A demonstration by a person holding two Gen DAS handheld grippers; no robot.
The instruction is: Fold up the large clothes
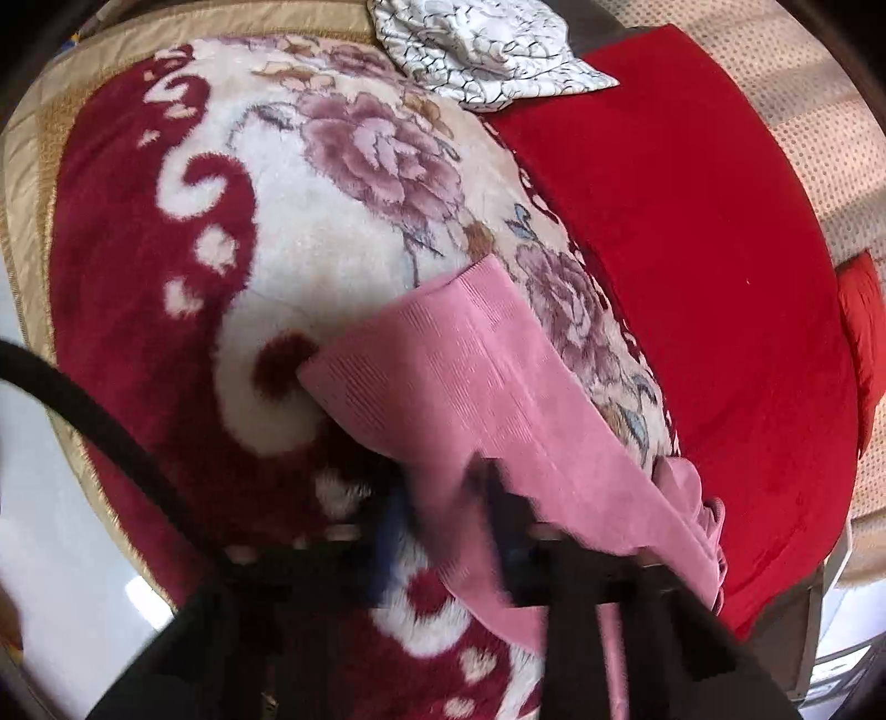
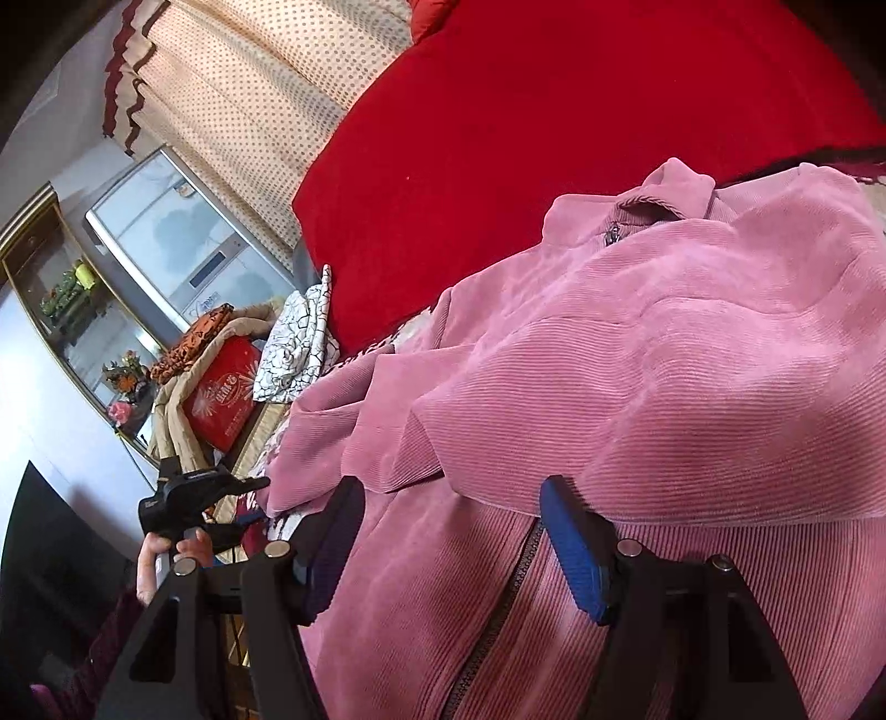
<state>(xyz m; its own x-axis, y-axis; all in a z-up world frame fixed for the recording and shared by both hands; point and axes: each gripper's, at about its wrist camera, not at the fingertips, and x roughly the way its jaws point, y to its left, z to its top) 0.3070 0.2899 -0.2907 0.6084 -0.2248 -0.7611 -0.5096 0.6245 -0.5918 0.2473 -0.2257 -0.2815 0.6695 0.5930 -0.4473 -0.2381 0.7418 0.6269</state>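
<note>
Left gripper (image 1: 443, 498) pinches the pink jacket's (image 1: 470, 376) edge; right gripper (image 2: 451, 543), open, hovers over its front.

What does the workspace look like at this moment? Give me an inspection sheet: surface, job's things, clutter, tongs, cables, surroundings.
Surface: a bed with a floral plush blanket and a plain red blanket beside it.
Job's things: a pink corduroy jacket, zipped, lying rumpled with a sleeve stretched across the floral blanket.
Clutter: a white crackle-print cloth at the far edge; a red box and a tan garment beside the bed.
Tongs: left tongs blurred, closed on the sleeve; right tongs open over the jacket's zipper, gripping nothing.
Cables: a black cable crosses the left wrist view.
Surroundings: dotted curtain, glass cabinet.
</note>
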